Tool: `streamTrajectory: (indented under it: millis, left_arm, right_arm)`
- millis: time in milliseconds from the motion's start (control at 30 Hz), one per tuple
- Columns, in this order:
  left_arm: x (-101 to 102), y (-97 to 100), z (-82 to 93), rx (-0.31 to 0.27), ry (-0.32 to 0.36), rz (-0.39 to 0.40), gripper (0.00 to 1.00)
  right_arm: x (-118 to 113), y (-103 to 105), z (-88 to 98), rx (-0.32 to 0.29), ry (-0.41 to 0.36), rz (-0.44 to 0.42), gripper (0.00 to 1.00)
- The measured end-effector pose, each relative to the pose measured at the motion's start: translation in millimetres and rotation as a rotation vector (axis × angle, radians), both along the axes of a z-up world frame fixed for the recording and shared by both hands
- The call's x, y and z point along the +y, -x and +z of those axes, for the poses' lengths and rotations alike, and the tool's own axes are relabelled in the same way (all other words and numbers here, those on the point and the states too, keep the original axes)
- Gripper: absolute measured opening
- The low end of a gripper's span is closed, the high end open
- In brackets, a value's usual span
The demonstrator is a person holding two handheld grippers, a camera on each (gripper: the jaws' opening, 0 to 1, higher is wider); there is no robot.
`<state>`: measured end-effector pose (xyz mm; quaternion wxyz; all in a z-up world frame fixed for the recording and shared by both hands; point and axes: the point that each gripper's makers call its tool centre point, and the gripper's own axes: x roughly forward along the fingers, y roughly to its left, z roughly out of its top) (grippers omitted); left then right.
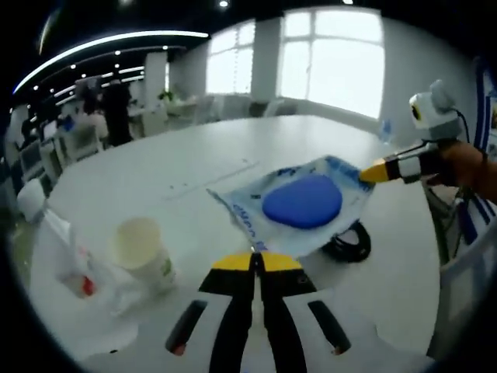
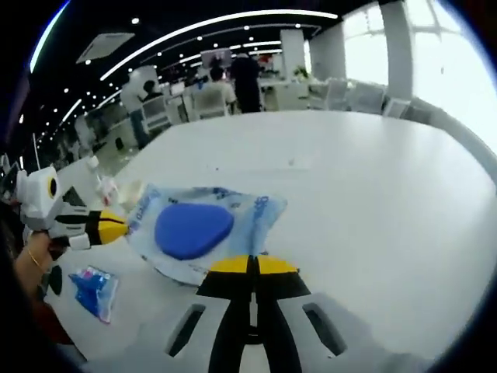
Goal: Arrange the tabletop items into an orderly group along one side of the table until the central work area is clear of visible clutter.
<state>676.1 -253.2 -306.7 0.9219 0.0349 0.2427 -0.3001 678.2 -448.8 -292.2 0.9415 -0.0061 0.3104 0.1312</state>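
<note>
Left gripper view: the left gripper [image 1: 256, 263] rises from 6 o'clock with its yellow-tipped jaws pressed together on the near edge of a clear plastic pouch [image 1: 299, 206] that holds a blue oval pad [image 1: 303, 200]. The pouch sits just off picture centre toward 3 o'clock, lifted a little above the white table [image 1: 194, 167]. At its far corner, about 2 o'clock, the right gripper [image 1: 371, 172] comes in from the right edge with its yellow tips closed on the plastic (a hand behind it, partly cut by the rim). A black coiled cable [image 1: 351, 242] lies on the table just under the pouch at 4 o'clock. At 8 o'clock a paper cup [image 1: 144, 252] stands slightly tilted, touching a crumpled white plastic bag [image 1: 74, 264] with a red patch.

Right gripper view: the right gripper [image 2: 252, 266] also shows its jaws together, pinching the pouch [image 2: 233, 214] at its near edge; the blue pad [image 2: 192, 229] lies toward 9 o'clock of centre. The left gripper [image 2: 116, 228] nips the opposite end at 9 o'clock. A small blue-printed packet [image 2: 95, 291] lies flat on the table [image 2: 373, 194] at 8 o'clock, apart from the pouch. Further small items at 10 o'clock are too blurred to tell.
</note>
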Motion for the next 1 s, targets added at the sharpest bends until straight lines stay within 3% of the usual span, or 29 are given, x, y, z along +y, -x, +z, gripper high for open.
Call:
streamTrajectory:
  millis: [167, 300, 433, 800, 867, 1000]
  left_arm:
    - [2.5, -8.9, -0.2, -0.026, -0.033, 0.051, 0.00]
    - [6.2, -17.5, -6.1, -0.014, -0.010, 0.094, 0.00]
    - [12.0, -26.0, -9.0, -0.043, 0.002, 0.136, 0.00]
    - [17.8, -41.1, -29.8, -0.033, 0.007, 0.193, 0.00]
    - [16.9, -42.8, -27.8, -0.059, 0.013, 0.194, 0.00]
    - [19.4, -44.2, -31.8, -0.050, 0.013, 0.219, 0.00]
  right_arm:
    - [6.3, -24.4, -3.1, -0.024, 0.046, 0.038, 0.01]
    - [8.1, -40.0, -9.4, -0.018, 0.054, 0.050, 0.01]
    - [13.0, -55.0, -18.2, -0.015, 0.059, 0.077, 0.01]
    - [17.5, -73.0, -46.2, 0.031, 0.046, 0.124, 0.01]
    - [16.8, -75.3, -49.3, 0.033, 0.039, 0.121, 0.01]
    - [19.5, -77.6, -56.5, 0.045, 0.031, 0.136, 0.01]
